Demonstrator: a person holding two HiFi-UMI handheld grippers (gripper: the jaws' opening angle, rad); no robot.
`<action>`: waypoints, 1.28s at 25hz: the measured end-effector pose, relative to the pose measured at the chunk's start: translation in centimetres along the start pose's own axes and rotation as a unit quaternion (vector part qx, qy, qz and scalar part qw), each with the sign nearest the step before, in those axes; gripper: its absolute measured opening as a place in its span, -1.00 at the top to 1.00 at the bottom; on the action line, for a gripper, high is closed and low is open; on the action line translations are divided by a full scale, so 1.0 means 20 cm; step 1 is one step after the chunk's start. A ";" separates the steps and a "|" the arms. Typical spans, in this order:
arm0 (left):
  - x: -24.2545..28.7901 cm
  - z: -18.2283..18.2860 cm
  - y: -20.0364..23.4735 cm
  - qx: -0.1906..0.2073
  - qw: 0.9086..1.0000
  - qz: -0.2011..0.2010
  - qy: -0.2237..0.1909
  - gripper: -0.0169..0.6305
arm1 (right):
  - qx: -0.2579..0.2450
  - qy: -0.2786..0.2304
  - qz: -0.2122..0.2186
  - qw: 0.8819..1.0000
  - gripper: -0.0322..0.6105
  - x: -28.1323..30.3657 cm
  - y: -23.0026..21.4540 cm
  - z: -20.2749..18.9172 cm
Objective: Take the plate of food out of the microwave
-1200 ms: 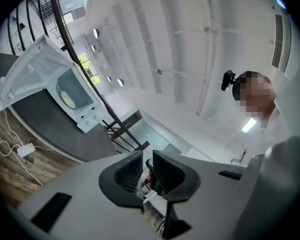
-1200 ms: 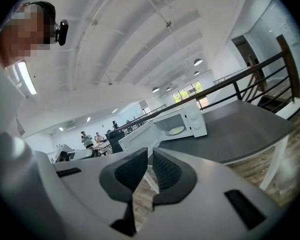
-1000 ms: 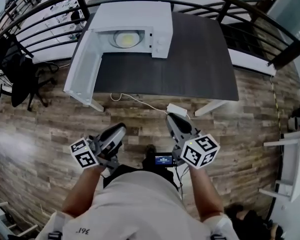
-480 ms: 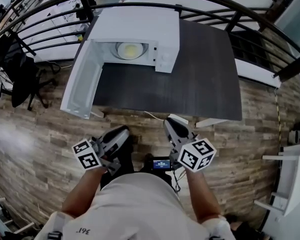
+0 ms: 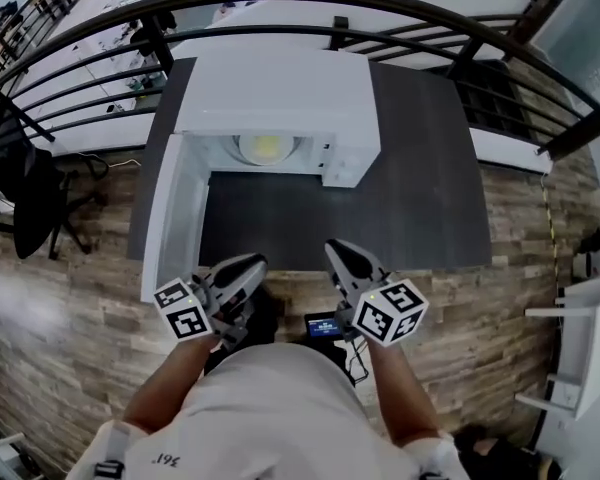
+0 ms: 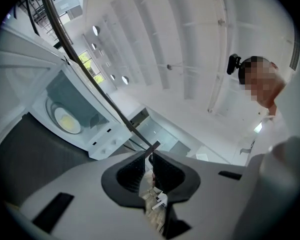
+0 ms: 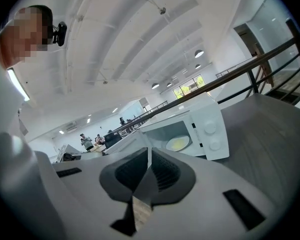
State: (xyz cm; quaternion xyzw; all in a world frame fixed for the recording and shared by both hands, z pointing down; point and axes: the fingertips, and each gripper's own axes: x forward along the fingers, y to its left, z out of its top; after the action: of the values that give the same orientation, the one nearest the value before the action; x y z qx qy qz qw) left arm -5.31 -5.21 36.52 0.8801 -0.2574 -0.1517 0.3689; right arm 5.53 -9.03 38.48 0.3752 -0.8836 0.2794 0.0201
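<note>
Sitting inside the open microwave (image 5: 276,98) on the table (image 5: 420,203), the plate of food (image 5: 264,148) looks stiff, breakable, probably slippery; its near rim suits a pinch; left claw (image 5: 248,266) and right claw (image 5: 337,253) are closed, empty.

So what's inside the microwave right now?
A plate of food, pale yellow, sits in the microwave cavity, with the door swung wide. In the head view the microwave's top covers the plate's far part and the cavity's rear. Nothing else shows inside.
</note>
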 end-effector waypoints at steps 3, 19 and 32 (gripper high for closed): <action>-0.03 0.08 0.10 -0.004 1.000 0.002 0.019 0.81 | 0.002 -0.003 -0.011 1.000 0.87 0.14 0.02 0.04; -0.03 0.27 0.35 0.007 0.997 0.069 -0.018 0.81 | -0.011 0.032 -0.006 0.999 0.87 0.45 -0.06 0.13; 0.16 0.15 0.40 0.007 0.990 0.140 -0.027 0.81 | -0.014 0.093 0.054 0.994 0.87 0.57 -0.24 0.12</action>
State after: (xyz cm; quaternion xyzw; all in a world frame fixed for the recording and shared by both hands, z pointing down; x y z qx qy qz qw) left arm -6.84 -13.49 39.95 0.8335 -0.3887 -0.1204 0.3737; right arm 1.00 -20.40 41.51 0.2993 -0.9005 0.3016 0.0924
